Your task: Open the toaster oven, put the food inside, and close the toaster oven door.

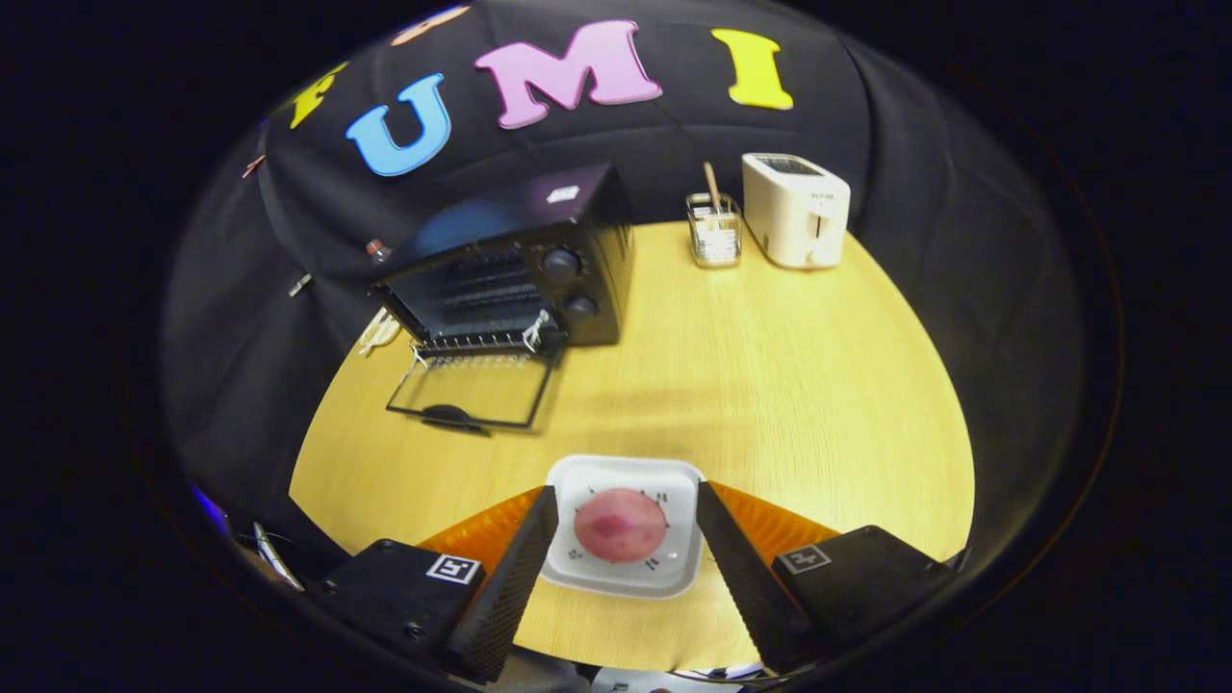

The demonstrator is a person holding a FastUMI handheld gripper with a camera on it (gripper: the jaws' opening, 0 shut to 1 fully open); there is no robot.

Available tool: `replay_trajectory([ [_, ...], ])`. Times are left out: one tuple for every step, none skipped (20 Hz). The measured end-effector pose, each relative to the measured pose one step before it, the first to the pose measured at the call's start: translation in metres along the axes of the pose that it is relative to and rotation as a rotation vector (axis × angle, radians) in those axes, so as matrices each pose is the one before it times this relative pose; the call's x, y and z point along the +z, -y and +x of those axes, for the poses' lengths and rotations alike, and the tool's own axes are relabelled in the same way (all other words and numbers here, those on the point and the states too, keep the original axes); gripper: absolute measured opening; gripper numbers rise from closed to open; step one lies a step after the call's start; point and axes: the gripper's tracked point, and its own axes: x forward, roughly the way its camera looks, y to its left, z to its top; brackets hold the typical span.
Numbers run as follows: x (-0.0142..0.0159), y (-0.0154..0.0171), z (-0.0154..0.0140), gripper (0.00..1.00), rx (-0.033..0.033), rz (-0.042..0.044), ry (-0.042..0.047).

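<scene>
While the gripper (624, 539) hangs above the near part of the wooden table (770, 385), its two fingers stand wide apart, one on each side of a white square plate (626, 476). A round pinkish piece of food (620, 525) lies in the middle of that plate, between the fingers and touching neither of them. Whether the inner faces of the fingers touch the plate's rim cannot be told; they overlap its side edges as seen from above.

Well beyond the fingers and to the left stands the black toaster oven (525, 265). Its glass door (472, 390) is folded down flat onto the table, handle toward the gripper, and a wire rack (476, 289) shows inside the open cavity. Two round knobs (561, 262) sit one above the other on the oven's right face.

Farther back, near the black cloth wall, a small wire basket (713, 236) holds a wooden stick, and just to its right stands a white toaster (795, 209).
</scene>
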Motion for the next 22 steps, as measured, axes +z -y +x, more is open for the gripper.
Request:
replay_trajectory([
  [-0.00843, 0.00879, 0.00834, 0.96, 0.01439, 0.04221, -0.04689],
  [-0.00601, 0.00583, 0.0068, 0.93, 0.01968, 0.04531, -0.03383],
  [-0.00322, 0.00792, 0.00912, 0.75, 0.0172, 0.04437, -0.03258],
  [-0.00324, 0.01009, 0.00851, 0.71, -0.00234, 0.03605, -0.03515],
  [-0.00337, 0.01055, 0.00826, 0.71, -0.01497, 0.01286, -0.02808],
  [-0.00203, 0.00913, 0.00766, 0.71, -0.01667, -0.0053, -0.02607],
  [-0.00448, 0.00703, 0.00636, 0.71, -0.02089, -0.01027, -0.0269],
  [-0.00259, 0.0041, 0.00573, 0.71, -0.01349, -0.00978, -0.02355],
  [-0.00256, 0.00083, 0.00474, 0.71, -0.00699, -0.00301, -0.02287],
  [-0.00193, 0.0004, 0.00485, 0.71, -0.00585, 0.00133, -0.02182],
  [-0.00229, 0.00151, 0.00426, 0.71, -0.0086, -0.00414, -0.01564],
  [-0.00161, 0.00388, 0.00475, 0.71, -0.01675, -0.0095, -0.01291],
  [0.00288, 0.0033, -0.00055, 0.63, -0.01696, 0.00646, -0.00252],
  [0.00192, 0.00072, 0.00136, 0.54, -0.00349, 0.00924, -0.00644],
  [-0.00017, -0.00013, 0.00045, 0.45, -0.00705, 0.01595, -0.00823],
  [-0.00025, 0.0001, 0.00071, 0.45, -0.0145, 0.0117, -0.00701],
  [0.00015, 0.00011, 0.00124, 0.45, -0.01972, -0.00418, -0.00729],
  [-0.00152, 0.00072, 0.0009, 0.45, -0.02514, -0.02013, -0.01338],
  [-0.00138, -0.00139, 0.0017, 0.45, -0.02464, -0.032, -0.01491],
  [-0.00081, -0.00097, 0.00097, 0.45, -0.02586, -0.0342, -0.01628],
  [-0.0003, -0.0002, 0.00071, 0.45, -0.02309, -0.0327, -0.01035],
  [0.00359, 0.00035, 0.00502, 0.45, -0.01082, -0.01899, -0.00612],
])
